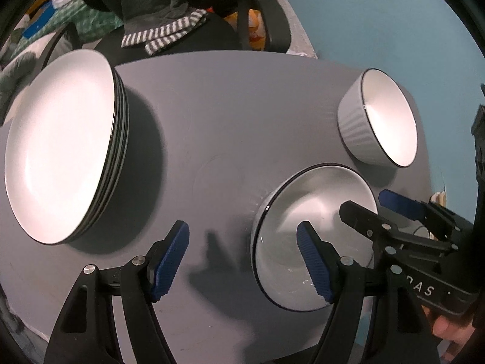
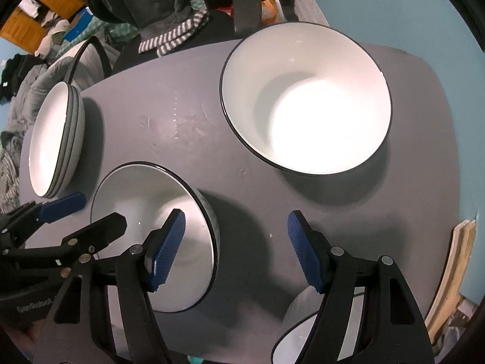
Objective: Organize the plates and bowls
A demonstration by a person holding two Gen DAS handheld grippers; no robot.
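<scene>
Both hand-held grippers, left (image 1: 242,261) and right (image 2: 236,250), hang spread and empty above the near bowl (image 1: 315,236): glazed, rigid, slippery, breakable, probably best pinched across its rim.

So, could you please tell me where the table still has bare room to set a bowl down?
The widest bare patch lies mid-table, between the plate stack and the far bowl. A smaller strip lies between plate stack and near bowl. The near right is crowded: both bowls, both tools, and another bowl at the edge.
</scene>
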